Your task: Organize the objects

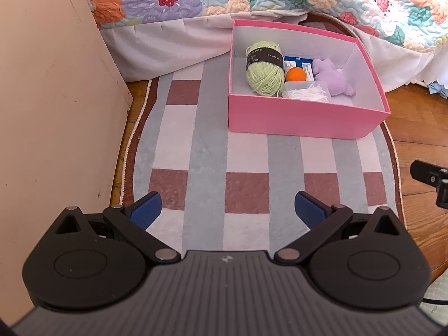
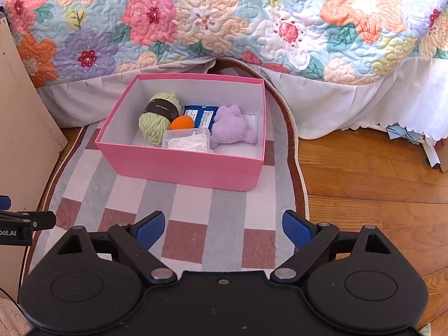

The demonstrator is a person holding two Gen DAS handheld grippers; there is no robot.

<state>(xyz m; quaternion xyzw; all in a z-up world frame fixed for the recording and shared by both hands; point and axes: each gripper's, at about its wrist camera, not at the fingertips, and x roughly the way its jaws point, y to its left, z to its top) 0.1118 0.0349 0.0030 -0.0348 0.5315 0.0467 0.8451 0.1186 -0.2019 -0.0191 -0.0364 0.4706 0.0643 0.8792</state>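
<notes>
Bright, soft daylight, sharp focus, with fisheye bending at edges.

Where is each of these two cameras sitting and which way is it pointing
Left wrist: on the left gripper, above the checked rug, facing the pink box ahead-right; its open blue fingers show.
Right wrist: on the right gripper, facing the box ahead-left; open fingers show.
Shared: box, green yarn, orange ball, purple plush, floral quilt.

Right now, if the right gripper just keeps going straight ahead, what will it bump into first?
Probably the pink box. The right gripper is open and empty above the checked rug, and the box's near wall is next in line. Depth is hard to judge, so it might brush the rug first.
</notes>
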